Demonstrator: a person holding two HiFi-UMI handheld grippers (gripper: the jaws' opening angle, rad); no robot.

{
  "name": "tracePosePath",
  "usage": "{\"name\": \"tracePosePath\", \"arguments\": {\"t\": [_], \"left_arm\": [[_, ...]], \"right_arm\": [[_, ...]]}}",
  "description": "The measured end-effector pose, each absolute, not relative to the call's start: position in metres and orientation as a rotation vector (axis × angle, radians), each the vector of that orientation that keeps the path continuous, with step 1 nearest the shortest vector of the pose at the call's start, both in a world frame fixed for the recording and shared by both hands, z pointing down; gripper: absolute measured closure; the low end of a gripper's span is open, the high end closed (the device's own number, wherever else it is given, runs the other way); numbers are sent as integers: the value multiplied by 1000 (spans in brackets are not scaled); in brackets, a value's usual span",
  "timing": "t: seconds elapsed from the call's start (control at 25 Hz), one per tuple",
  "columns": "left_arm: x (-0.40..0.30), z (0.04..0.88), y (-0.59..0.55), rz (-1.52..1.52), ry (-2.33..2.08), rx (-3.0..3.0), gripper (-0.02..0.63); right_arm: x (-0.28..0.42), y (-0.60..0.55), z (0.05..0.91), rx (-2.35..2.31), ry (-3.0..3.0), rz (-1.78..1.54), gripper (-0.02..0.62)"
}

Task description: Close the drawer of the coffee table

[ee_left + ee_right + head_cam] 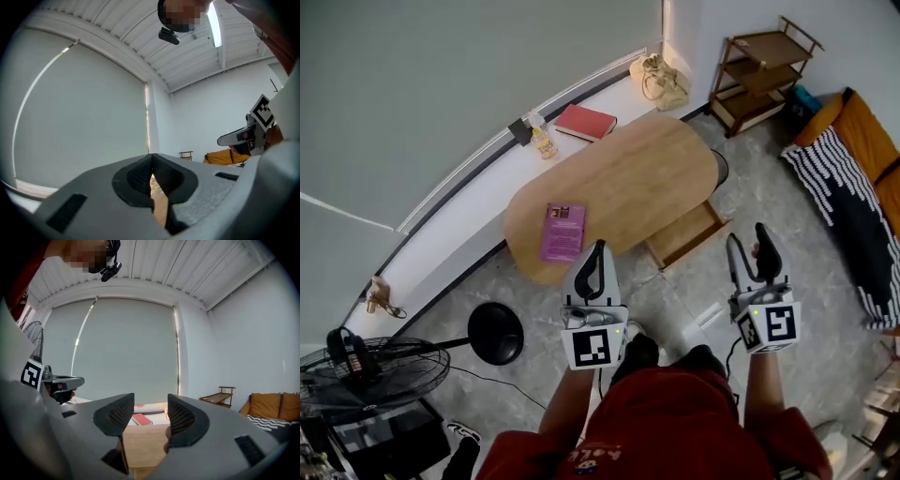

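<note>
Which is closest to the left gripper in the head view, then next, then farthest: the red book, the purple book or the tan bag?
1. Purple book: on the near end of the table, just ahead of the left gripper.
2. Red book: on the window ledge, beyond the table.
3. Tan bag: at the ledge's far corner.

Even, soft daylight fills the room, seemingly through the pale blind point(126, 352); shadows are faint. Both gripper views bend strongly and darken at their edges.
</note>
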State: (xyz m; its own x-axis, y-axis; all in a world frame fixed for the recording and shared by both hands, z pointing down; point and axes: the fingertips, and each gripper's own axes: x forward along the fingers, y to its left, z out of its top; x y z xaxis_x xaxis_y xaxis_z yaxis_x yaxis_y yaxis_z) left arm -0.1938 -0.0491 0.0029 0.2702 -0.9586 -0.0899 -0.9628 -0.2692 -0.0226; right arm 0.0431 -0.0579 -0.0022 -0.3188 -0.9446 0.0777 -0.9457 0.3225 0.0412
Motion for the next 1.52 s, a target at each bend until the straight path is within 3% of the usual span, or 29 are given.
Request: {"name": "tracePosePath", "arguments": {"t": [0.44,0.88,1.16,1.52], "left_arm": [[-171,26,-68,58,1852,-2443,600],[-81,44,-55,-9,1910,-2401,600],[-40,94,-39,-85,1989,-2397,600],[-38,192,-32,-226,2032,-2424,599]], "right_arm": [[62,-70,21,1777,-2489,57,373],[145,-76,61,1685,-2564,138,373],[178,-70,118,1576,-2595,208,370],[176,-70,212,1517,-2575,270,357]]}}
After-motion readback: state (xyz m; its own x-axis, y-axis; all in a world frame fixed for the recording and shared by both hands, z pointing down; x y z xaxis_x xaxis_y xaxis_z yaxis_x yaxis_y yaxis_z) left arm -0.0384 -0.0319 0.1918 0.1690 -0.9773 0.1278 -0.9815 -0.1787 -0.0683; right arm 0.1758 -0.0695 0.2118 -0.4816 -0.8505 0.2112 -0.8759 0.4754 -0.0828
